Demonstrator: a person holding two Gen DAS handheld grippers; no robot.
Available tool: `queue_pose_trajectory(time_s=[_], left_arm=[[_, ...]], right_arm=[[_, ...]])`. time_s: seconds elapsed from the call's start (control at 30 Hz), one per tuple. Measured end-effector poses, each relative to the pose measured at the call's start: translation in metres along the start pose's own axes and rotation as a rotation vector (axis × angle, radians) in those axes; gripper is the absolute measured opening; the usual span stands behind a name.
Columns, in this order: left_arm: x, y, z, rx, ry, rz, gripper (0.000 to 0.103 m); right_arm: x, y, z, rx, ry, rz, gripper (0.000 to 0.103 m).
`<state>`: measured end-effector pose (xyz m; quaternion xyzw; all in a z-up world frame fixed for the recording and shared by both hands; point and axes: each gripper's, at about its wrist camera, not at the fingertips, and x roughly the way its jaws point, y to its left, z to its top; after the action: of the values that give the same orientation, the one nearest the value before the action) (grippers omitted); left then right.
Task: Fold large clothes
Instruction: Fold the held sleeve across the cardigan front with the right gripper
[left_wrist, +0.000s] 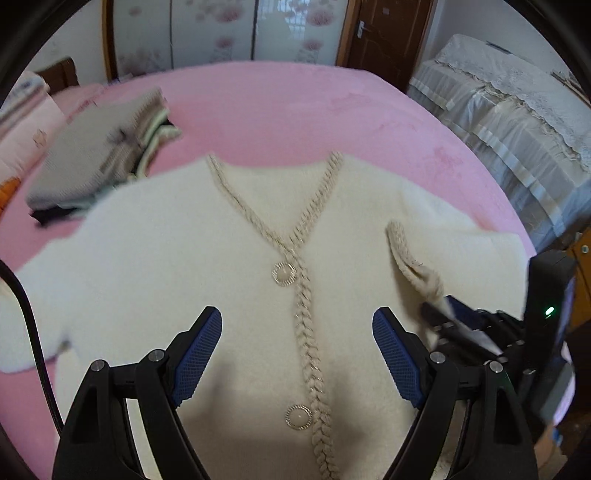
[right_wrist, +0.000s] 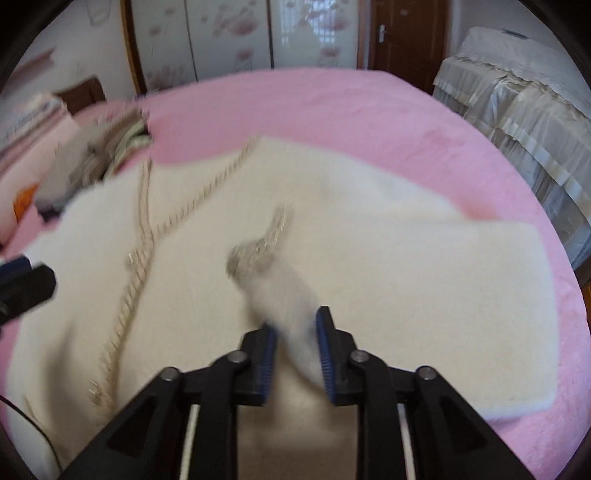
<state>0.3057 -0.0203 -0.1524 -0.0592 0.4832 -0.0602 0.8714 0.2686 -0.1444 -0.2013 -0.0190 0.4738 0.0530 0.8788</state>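
A fluffy white cardigan (left_wrist: 166, 266) (right_wrist: 388, 266) with braided beige trim lies face up on the pink bed (left_wrist: 295, 107) (right_wrist: 351, 107), with two round buttons (left_wrist: 283, 274) down its front. My left gripper (left_wrist: 297, 317) hovers open over the chest with nothing between its fingers; its tip shows at the left edge of the right wrist view (right_wrist: 26, 282). The right sleeve is folded across the body, and its trimmed cuff (left_wrist: 413, 269) (right_wrist: 255, 258) points toward the neckline. My right gripper (right_wrist: 295, 321) (left_wrist: 443, 321) has the sleeve running loosely between its parted jaws; the picture is blurred.
A stack of folded clothes (left_wrist: 96, 162) (right_wrist: 92, 158) sits on the bed at the far left by pink pillows (left_wrist: 26, 122). Furniture under a pale lace cover (left_wrist: 517, 110) stands off the bed's right side. A black cable (left_wrist: 33, 332) hangs at my left.
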Motion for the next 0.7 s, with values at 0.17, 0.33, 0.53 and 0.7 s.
queue_pose_trajectory(time_s=[0.17, 0.33, 0.53, 0.7], left_arm=[[0.016, -0.004, -0.002, -0.022, 0.053, -0.166, 0.083], [0.038, -0.027, 0.0, 0.016, 0.107, -0.265, 0.083], [0.073, -0.063, -0.002, 0.009, 0.193, -0.334, 0.079], [0.107, -0.077, 0.001, -0.071, 0.253, -0.403, 0.049]], right_arm=[[-0.027, -0.011, -0.022, -0.012, -0.028, 0.06, 0.053], [-0.054, -0.026, -0.04, 0.032, -0.061, 0.075, 0.054], [-0.069, -0.053, -0.066, 0.121, -0.076, 0.063, 0.054], [-0.062, -0.076, -0.082, 0.195, -0.051, 0.051, 0.054]])
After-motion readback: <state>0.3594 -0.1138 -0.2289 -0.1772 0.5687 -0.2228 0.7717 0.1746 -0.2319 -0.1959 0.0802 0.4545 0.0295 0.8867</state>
